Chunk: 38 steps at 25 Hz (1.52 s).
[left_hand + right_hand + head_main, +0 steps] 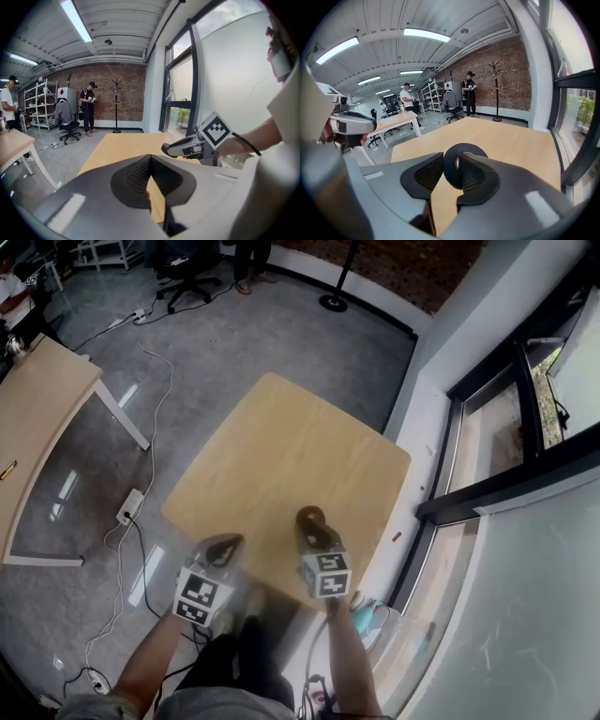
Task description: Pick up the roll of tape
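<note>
The roll of tape [464, 149] is a black ring, pinched upright between the jaws of my right gripper [449, 161] and held above the light wooden table [506, 140]. From the head view the tape [310, 518] shows at the tip of the right gripper [313, 527], over the table's [309, 446] near part. My left gripper [225, 542] hovers by the table's near left corner. Its jaws [150, 161] meet with nothing between them. The right gripper [187, 147] shows to its right.
A second wooden table [37, 418] stands at the left. Cables and a power strip [129, 505] lie on the grey floor between. A window wall [487, 456] runs along the right. People and an office chair [68, 124] are far back.
</note>
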Available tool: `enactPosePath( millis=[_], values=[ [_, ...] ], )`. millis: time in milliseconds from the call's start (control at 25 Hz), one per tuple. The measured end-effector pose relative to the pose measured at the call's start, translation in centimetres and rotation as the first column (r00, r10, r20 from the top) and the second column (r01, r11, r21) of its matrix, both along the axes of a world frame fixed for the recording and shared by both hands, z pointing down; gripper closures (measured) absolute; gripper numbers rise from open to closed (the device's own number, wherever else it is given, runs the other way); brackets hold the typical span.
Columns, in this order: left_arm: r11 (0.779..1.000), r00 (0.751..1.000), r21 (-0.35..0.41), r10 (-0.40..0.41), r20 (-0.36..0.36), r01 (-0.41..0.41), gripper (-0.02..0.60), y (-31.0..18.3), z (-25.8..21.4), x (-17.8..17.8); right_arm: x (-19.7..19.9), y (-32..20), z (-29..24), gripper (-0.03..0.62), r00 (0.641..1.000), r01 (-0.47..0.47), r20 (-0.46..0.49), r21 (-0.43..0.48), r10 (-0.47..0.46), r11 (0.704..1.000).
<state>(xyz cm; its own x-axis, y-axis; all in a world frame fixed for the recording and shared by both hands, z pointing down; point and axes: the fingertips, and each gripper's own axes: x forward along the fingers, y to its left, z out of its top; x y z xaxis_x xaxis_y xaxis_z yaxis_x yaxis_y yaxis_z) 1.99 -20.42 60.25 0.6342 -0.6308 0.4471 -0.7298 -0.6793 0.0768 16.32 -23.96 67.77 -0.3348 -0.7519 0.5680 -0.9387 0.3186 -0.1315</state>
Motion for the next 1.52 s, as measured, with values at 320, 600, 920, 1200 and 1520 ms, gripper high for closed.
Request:
enactPosePath(
  millis=[320,600,920,1200,1520],
  values=[
    [0.999,1.0,0.04,0.014,-0.019,-0.013,0.583,-0.2,-3.1,0.4,0.0,0.8,-5.8,0.48,0.997,-0.044,0.065,0.075,0.04,0.996],
    [0.997,0.999,0.082,0.014,-0.038,-0.011,0.583,0.0,-5.8,0.3,0.7,2.5,-9.0,0.48,0.995,-0.074,0.081,0.114,0.065,0.991],
    [0.991,0.998,0.137,0.007,-0.068,0.003,0.583,0.7,-9.1,0.2,0.8,4.6,-13.5,0.48,0.991,-0.101,0.105,0.182,0.083,0.978],
    [0.984,0.996,0.175,0.024,-0.085,-0.009,0.583,1.9,-11.6,-0.3,-0.1,7.0,-17.6,0.48,0.991,-0.11,0.103,0.247,0.087,0.963],
    [0.976,0.993,0.215,0.036,-0.115,-0.01,0.583,3.5,-14.4,-1.0,0.0,10.4,-20.5,0.48,0.985,-0.155,0.12,0.318,0.123,0.935]
  ],
)
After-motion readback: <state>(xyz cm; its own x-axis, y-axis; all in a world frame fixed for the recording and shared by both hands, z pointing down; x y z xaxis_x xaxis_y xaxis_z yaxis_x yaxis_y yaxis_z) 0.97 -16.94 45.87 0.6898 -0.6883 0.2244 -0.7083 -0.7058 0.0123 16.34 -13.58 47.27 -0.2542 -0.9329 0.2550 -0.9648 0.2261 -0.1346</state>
